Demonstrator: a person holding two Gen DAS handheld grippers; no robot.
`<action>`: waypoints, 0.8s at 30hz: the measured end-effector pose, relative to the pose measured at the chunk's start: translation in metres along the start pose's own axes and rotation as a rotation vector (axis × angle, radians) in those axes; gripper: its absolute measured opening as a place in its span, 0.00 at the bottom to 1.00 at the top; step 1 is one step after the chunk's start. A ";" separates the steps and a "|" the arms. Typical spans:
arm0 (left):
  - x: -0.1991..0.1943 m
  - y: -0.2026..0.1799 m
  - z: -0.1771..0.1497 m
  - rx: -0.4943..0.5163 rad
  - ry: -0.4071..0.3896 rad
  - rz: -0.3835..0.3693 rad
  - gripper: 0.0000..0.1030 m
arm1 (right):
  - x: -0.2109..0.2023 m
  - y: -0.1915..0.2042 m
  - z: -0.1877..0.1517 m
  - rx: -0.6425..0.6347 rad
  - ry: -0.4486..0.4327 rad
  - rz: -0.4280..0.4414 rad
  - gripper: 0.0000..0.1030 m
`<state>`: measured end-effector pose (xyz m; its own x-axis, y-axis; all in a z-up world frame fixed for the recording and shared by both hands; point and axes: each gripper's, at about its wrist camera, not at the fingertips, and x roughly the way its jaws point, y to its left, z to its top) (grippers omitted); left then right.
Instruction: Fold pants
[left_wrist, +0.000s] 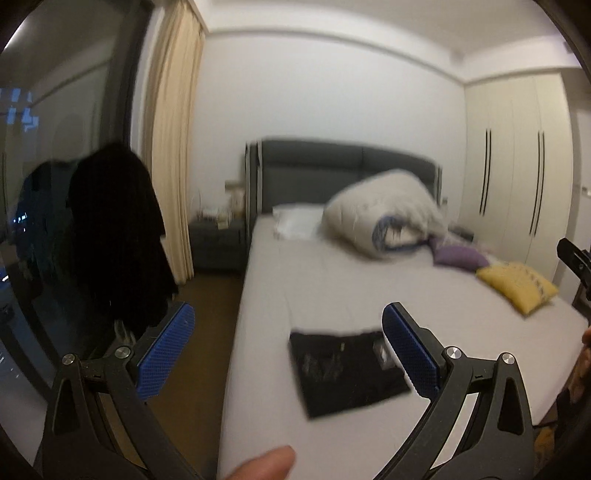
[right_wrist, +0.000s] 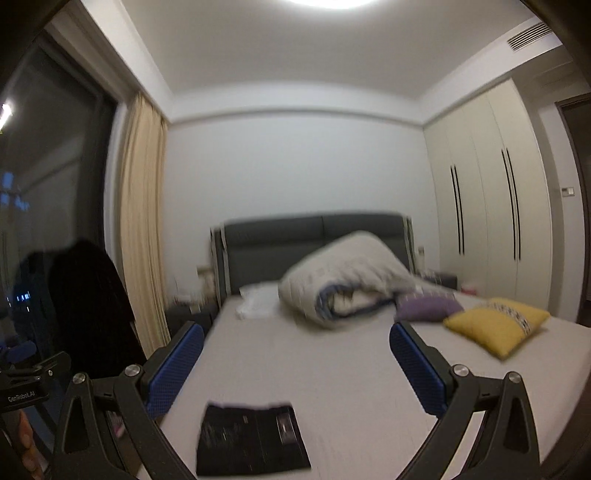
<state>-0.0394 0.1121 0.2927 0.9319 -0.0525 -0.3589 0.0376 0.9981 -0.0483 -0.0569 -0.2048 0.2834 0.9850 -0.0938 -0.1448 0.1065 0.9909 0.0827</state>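
So the black pants (left_wrist: 347, 373) were already folded into a flat rectangle, lying on the near part of the white mattress sheet of the bed (left_wrist: 332, 280), close to its left edge. Nothing was touching them.

Both tools were up in the air over the near end of the bed, well clear of the fabric. The left gripper (left_wrist: 288, 347) had its blue-padded fingers (left_wrist: 166, 350) spread wide with nothing between them, just the folded pants visible on the sheet beyond. The right gripper (right_wrist: 295, 365) was the same deal, fingers (right_wrist: 417, 369) fully apart and empty, and the pants sat low in that view, toward its left finger. A thumb (left_wrist: 266, 465) poked in at the bottom of the left view.

Farther back on the bed there was a rolled-up white quilt (left_wrist: 384, 214) near the dark grey padded headboard (left_wrist: 347, 170), a white pillow (left_wrist: 295, 218) to its left, and on the right a purple cushion (left_wrist: 458, 254) with a yellow cushion (left_wrist: 517, 284) just beside it. Left of the bed hung a cream curtain (left_wrist: 173, 147) next to a dark window (left_wrist: 55, 147), with some black clothing (left_wrist: 118, 236) draped in front. Cream wardrobe doors (left_wrist: 517, 162) filled the far right wall. Everything was kinda blurry.
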 end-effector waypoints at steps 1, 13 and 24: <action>0.008 0.002 -0.006 -0.008 0.037 -0.002 1.00 | 0.004 0.002 -0.005 0.008 0.029 0.004 1.00; 0.107 -0.002 -0.092 -0.021 0.348 0.114 1.00 | 0.051 0.032 -0.076 -0.013 0.323 0.014 1.00; 0.139 -0.008 -0.121 -0.020 0.409 0.101 1.00 | 0.064 0.047 -0.101 -0.039 0.417 0.024 1.00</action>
<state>0.0462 0.0931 0.1306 0.7106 0.0335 -0.7028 -0.0576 0.9983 -0.0107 -0.0028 -0.1540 0.1781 0.8468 -0.0311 -0.5310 0.0708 0.9960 0.0546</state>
